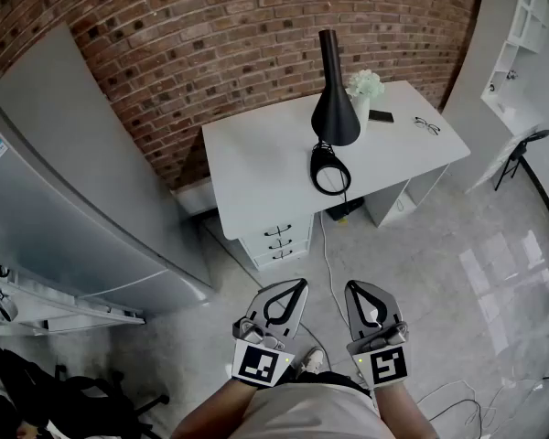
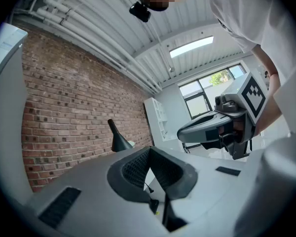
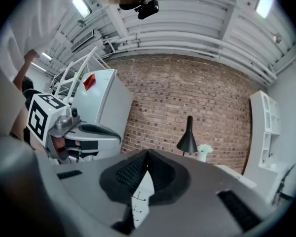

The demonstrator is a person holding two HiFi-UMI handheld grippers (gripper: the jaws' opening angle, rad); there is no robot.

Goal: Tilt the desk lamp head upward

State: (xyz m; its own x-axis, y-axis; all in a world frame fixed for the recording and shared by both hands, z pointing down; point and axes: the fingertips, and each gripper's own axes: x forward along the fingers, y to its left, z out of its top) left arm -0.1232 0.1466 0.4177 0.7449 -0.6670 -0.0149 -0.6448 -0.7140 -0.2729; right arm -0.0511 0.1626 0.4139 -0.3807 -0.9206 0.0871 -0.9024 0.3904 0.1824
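A black desk lamp (image 1: 335, 115) stands on the white desk (image 1: 256, 167), its cone head pointing down over its ring-shaped base (image 1: 330, 169). It shows far off in the left gripper view (image 2: 119, 140) and the right gripper view (image 3: 188, 141). Both grippers hang low by the person's body, well short of the desk. My left gripper (image 1: 298, 283) has its jaws closed tip to tip with nothing between them (image 2: 149, 149). My right gripper (image 1: 350, 285) is likewise shut and holds nothing (image 3: 147, 152).
A white vase of flowers (image 1: 364, 88), a dark flat item (image 1: 381, 115) and glasses (image 1: 427, 125) lie on the desk behind the lamp. A drawer unit (image 1: 279, 239) sits under it. A grey fridge (image 1: 64, 181) stands left, a white shelf (image 1: 522, 26) and chair (image 1: 522, 149) right.
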